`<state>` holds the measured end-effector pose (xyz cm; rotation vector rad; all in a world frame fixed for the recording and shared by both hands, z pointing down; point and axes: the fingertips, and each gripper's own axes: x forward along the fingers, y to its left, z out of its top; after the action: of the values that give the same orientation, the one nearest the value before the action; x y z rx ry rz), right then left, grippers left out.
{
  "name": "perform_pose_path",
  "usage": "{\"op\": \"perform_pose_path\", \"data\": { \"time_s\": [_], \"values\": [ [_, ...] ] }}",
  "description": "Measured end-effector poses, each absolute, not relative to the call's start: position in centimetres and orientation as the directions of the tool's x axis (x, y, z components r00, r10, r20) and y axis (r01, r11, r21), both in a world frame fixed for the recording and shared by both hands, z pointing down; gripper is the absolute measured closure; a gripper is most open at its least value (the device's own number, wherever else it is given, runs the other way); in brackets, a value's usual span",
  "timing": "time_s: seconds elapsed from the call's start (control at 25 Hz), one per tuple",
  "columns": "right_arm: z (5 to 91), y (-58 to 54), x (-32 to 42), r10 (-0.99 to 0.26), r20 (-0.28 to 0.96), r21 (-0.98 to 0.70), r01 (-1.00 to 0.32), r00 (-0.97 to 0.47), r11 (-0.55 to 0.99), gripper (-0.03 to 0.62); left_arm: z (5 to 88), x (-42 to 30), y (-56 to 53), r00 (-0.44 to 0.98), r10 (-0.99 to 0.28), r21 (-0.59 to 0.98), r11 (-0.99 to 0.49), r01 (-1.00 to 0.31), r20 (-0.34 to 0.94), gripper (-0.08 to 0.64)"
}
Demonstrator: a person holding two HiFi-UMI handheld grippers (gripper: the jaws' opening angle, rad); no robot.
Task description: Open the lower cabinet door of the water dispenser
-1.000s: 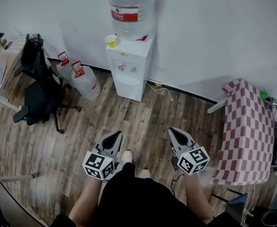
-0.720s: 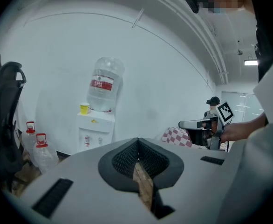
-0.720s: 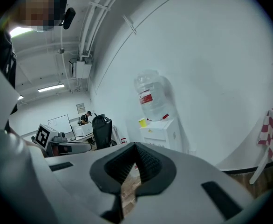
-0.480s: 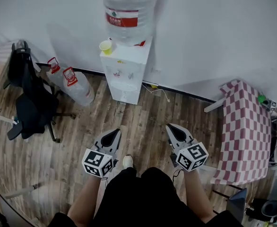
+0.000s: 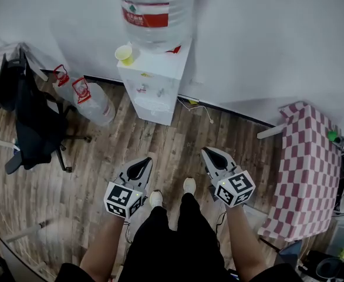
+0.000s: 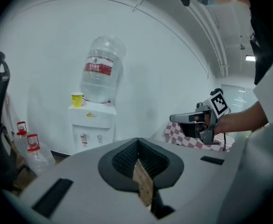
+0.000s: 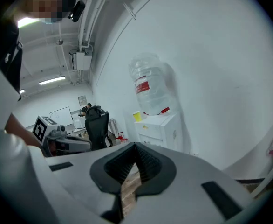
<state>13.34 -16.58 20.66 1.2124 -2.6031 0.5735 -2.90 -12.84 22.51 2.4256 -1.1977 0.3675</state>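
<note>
The water dispenser [image 5: 151, 90] stood against the white wall, well apart from both tools, with a stretch of wooden floor [image 5: 172, 151] between them. Its lower cabinet door [image 5: 153, 114] was on the front below the two taps; whether it was closed could not be made out from above. To its left two clear spare bottles [image 5: 90, 98] with red caps leaned near the wall, and a black office chair [image 5: 25, 119] stood further left. To its right a thin cable [image 5: 200, 108] lay along the floor, and a worktop [image 5: 313, 169] under a red-and-white checked cloth stood at the far right. A large clear bottle [image 5: 154, 10] sat upside down on the dispenser, with a yellow cup [image 5: 124, 53] beside it; the cup's contents did not show. The bottle's red label was too small to read. The left tool [image 5: 144, 162] and right tool [image 5: 209, 155] both had their jaws pressed together on nothing.
</note>
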Motion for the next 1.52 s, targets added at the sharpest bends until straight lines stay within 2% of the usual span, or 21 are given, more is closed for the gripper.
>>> {"op": "perform_pose_path", "data": {
  "time_s": [0.52,0.76,1.16,1.52],
  "values": [
    [33.7,-26.2,15.0,-0.525,0.389,-0.285,-0.641,-0.757,0.713,0.574,30.3,2.4,-20.5,0.452,-0.78,0.241,-0.382,-0.892,0.433,0.551],
    [43.9,-29.6,14.4,-0.491,0.425,-0.248,-0.619,-0.761,0.745,0.574,38.3,2.1,-22.6,0.42,-0.794,0.213,-0.362,-0.908,0.44,0.551],
    [61.7,-35.6,12.1,-0.506,0.39,-0.221,-0.612,-0.769,0.76,0.574,55.5,-0.7,-27.3,0.378,-0.836,0.21,-0.318,-0.924,0.398,0.551],
    [73.3,-39.7,10.2,-0.523,0.34,-0.16,-0.596,-0.782,0.787,0.572,68.3,-1.8,-32.5,0.416,-0.839,0.16,-0.384,-0.909,0.35,0.551]
  ]
}}
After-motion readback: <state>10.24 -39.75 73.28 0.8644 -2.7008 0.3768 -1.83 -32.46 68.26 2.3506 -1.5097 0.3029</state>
